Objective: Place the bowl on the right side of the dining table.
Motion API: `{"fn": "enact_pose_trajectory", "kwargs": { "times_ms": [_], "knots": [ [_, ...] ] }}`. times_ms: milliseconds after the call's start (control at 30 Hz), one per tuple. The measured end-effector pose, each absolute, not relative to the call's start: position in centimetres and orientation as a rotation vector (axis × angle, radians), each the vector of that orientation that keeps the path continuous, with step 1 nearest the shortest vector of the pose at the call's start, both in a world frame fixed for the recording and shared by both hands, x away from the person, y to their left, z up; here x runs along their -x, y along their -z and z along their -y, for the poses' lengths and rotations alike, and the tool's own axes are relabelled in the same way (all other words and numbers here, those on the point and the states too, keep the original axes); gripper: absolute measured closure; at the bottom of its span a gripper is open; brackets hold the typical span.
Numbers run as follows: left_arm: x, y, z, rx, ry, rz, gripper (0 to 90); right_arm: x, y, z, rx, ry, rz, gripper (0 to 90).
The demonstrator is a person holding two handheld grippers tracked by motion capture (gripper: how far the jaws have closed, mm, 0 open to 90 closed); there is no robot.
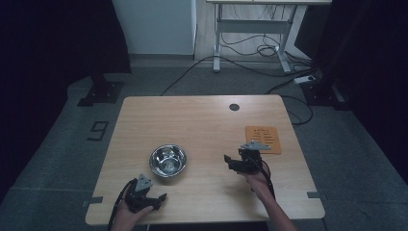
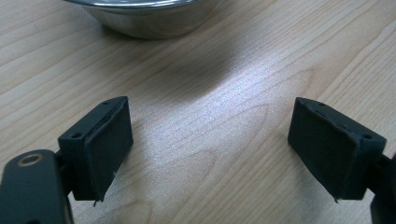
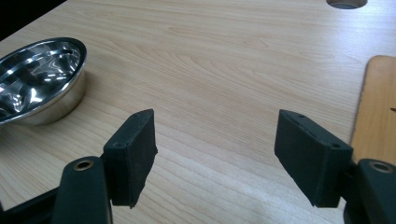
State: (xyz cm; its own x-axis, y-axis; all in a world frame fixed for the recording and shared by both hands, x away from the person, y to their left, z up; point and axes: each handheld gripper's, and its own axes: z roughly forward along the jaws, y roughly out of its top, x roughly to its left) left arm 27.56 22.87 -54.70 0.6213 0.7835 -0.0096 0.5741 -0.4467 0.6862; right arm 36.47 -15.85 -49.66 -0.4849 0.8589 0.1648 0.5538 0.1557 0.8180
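Note:
A shiny steel bowl [image 1: 167, 160] stands on the wooden table [image 1: 202, 120], left of centre; it looks empty. My left gripper [image 1: 150, 191] is held near the front edge, just in front of the bowl, open with nothing between its pads. In the left gripper view the left gripper [image 2: 212, 144] is spread wide over bare wood, with the bowl's [image 2: 149, 18] wall just ahead. To the right of the bowl, my right gripper [image 1: 238, 156] is open too. The right gripper view shows the right gripper [image 3: 215, 154] empty, the bowl [image 3: 37, 79] off to its left.
A thin orange board [image 1: 263, 139] lies flat at the table's right, just past my right gripper, with its edge [image 3: 378, 107] beside the right-hand pad. A round cable hole [image 1: 234, 107] sits near the far edge. Behind the table are a desk frame and floor cables.

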Motion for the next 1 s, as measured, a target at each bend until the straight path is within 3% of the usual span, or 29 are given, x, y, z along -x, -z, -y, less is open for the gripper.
{"fn": "enact_pose_trajectory", "kwargs": {
  "times_ms": [1000],
  "knots": [
    [-27.6, 54.7, -22.9, -2.182, -0.408, -1.058, 13.5, -37.1, 48.4, 12.2, -1.305, -1.303, -2.146, 30.0]
  ]
}}
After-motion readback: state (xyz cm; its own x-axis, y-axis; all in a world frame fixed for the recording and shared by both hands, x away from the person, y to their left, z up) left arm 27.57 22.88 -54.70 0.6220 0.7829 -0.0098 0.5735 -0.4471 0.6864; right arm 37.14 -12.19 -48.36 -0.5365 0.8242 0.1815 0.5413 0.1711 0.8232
